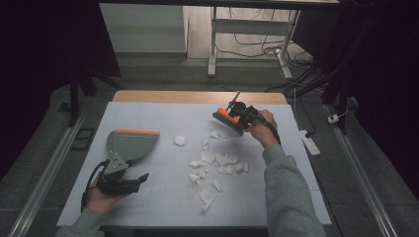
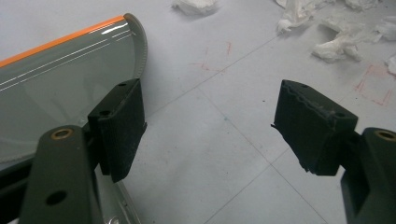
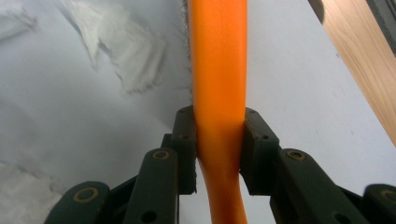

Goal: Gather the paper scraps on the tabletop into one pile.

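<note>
Overall, a white matte table with a bare wooden strip along its far edge carries faint grid lines and small red pen marks (no legible writing). Dark floor and black curtains surround it; a white table frame and loose cables sit beyond. The grey dustpan, smooth glossy plastic with an orange lip, lies flat at the left. Just near of it the left gripper hovers with its black foam-faced jaws spread wide, holding nothing. The right gripper is clamped on the orange brush, a smooth moulded handle with bristles, at the far right above the paper. Torn white tissue scraps, crumpled and soft-edged, scatter across the table centre.
</note>
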`<move>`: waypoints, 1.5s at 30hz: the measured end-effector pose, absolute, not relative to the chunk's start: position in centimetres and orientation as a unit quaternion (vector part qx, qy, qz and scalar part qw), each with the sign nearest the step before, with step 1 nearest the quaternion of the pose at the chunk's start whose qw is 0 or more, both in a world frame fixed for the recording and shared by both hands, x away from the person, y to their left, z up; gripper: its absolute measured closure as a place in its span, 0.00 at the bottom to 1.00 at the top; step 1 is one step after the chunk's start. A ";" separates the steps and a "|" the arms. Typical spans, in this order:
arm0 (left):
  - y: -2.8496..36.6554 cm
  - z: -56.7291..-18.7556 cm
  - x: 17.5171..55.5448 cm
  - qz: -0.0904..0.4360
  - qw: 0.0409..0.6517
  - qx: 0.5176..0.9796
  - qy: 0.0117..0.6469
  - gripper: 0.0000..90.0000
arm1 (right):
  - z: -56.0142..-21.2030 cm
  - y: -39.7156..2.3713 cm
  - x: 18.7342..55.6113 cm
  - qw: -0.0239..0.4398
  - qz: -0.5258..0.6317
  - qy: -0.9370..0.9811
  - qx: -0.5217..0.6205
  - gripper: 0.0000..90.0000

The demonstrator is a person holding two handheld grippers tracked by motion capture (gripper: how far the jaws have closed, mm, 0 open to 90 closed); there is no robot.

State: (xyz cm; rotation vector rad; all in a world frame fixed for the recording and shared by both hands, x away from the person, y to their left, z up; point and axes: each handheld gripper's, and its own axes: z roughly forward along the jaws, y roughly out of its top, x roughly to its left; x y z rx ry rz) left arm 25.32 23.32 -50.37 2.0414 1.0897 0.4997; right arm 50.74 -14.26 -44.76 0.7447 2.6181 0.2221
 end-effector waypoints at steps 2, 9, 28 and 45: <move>23.3 -50.3 25.2 0.197 0.377 0.799 0.425 0.28 | -45.1 -13.8 50.7 0.202 0.072 0.943 0.256 0.78; 23.4 -50.2 25.0 0.201 0.384 0.795 0.425 0.29 | -45.5 -12.2 49.2 0.192 0.050 0.958 0.208 0.78; 23.6 -50.0 25.0 0.201 0.389 0.788 0.432 0.29 | -41.9 -13.6 42.2 0.188 0.119 0.962 0.158 0.78; 23.9 -50.2 25.1 0.194 0.395 0.787 0.432 0.29 | -43.6 -4.9 46.3 0.213 0.103 0.965 0.113 0.78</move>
